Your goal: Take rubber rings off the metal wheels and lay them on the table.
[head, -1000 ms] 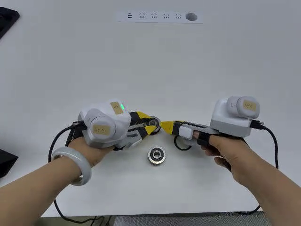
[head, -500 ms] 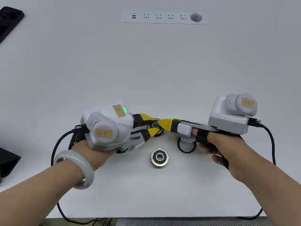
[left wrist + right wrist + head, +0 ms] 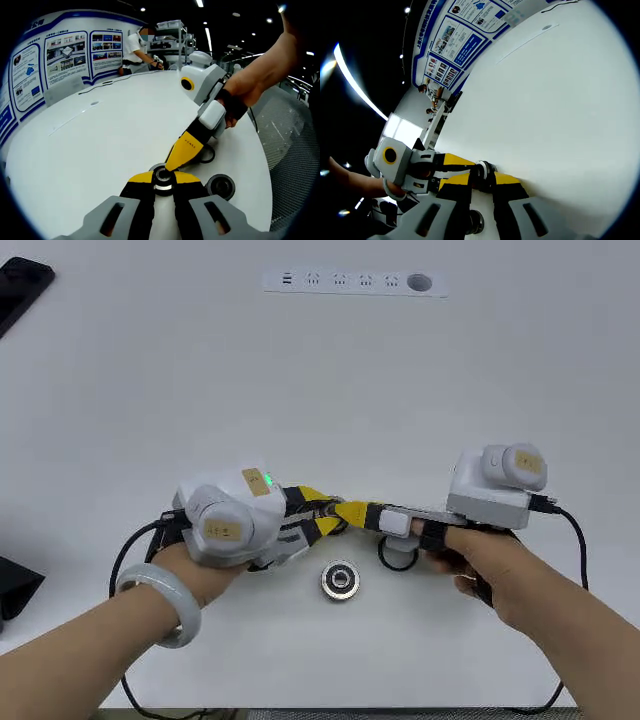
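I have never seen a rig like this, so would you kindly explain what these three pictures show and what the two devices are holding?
There is no robot here: a person holds a gripper in each hand, each with two yellow-tipped fingers. One picture comes from a camera on the person's head, looking down at the white table. The two round pictures come from cameras riding on the grippers, looking along their fingers. The left gripper is shut on a small metal wheel. The right gripper has its fingertips against that same wheel; whether they grip anything I cannot tell. On the table lie a second wheel and a loose black rubber ring, partly under the right gripper. A power strip sits farther back.
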